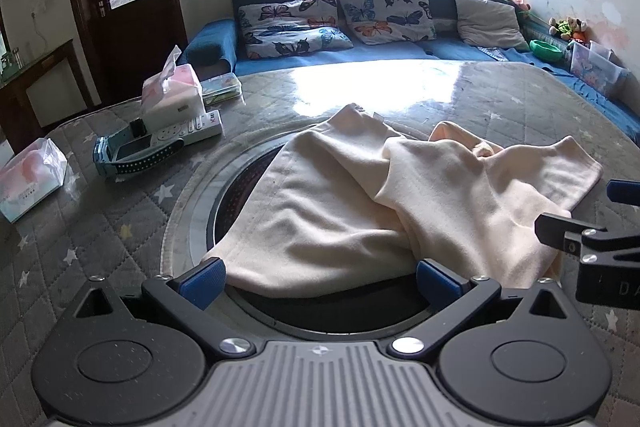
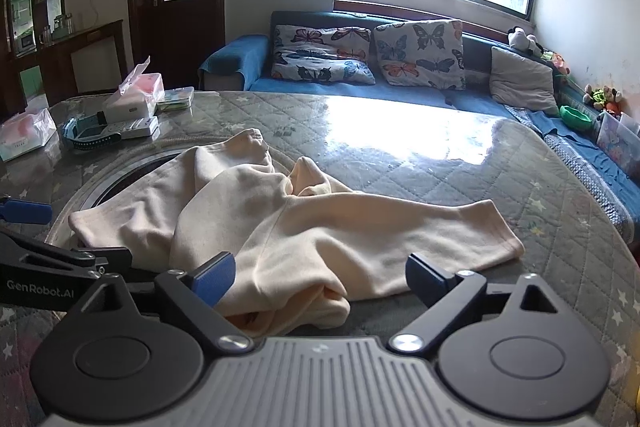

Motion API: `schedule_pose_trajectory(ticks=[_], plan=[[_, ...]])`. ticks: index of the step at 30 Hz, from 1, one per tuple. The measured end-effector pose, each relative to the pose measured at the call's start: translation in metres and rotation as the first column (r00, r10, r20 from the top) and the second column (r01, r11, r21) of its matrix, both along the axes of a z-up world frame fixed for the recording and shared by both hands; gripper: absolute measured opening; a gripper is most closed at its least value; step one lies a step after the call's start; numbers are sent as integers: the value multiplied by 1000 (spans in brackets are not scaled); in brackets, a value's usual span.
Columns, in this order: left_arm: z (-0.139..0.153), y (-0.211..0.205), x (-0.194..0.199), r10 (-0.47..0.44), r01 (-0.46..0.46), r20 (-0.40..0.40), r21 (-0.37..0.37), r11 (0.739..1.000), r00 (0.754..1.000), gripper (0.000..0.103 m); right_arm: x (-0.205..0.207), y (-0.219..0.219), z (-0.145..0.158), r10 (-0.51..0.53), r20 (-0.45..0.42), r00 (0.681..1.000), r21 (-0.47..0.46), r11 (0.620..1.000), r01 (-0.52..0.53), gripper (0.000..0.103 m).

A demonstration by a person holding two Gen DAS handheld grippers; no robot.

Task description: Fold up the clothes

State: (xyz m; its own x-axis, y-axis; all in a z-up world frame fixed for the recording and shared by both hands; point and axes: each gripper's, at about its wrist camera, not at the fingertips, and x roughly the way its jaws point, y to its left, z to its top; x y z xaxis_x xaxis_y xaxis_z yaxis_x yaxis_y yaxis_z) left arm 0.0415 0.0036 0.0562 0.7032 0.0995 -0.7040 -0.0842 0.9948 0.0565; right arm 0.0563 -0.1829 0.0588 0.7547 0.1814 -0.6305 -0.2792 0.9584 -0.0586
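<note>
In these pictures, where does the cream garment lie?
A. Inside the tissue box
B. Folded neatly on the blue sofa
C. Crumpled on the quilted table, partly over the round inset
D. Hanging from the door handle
C: the cream garment lies rumpled on the quilted table, covering part of the round inset.

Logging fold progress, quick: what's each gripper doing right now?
Left gripper: open, holding nothing; cream garment edge lies between its jaws.
Right gripper: open, holding nothing; garment lies between its jaws.
</note>
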Motion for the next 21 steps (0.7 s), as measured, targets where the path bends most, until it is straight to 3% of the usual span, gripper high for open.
schedule_pose_trajectory(ticks=[16,21], plan=[[7,5,43,-11,11,11,17,1000,1000,99,52,0,-5,-17,-41,999,18,1000,17,74],[10,-6,44,-81,81,13,-7,997,997,95,57,-17,-13,-55,-62,997,14,998,56,73]])
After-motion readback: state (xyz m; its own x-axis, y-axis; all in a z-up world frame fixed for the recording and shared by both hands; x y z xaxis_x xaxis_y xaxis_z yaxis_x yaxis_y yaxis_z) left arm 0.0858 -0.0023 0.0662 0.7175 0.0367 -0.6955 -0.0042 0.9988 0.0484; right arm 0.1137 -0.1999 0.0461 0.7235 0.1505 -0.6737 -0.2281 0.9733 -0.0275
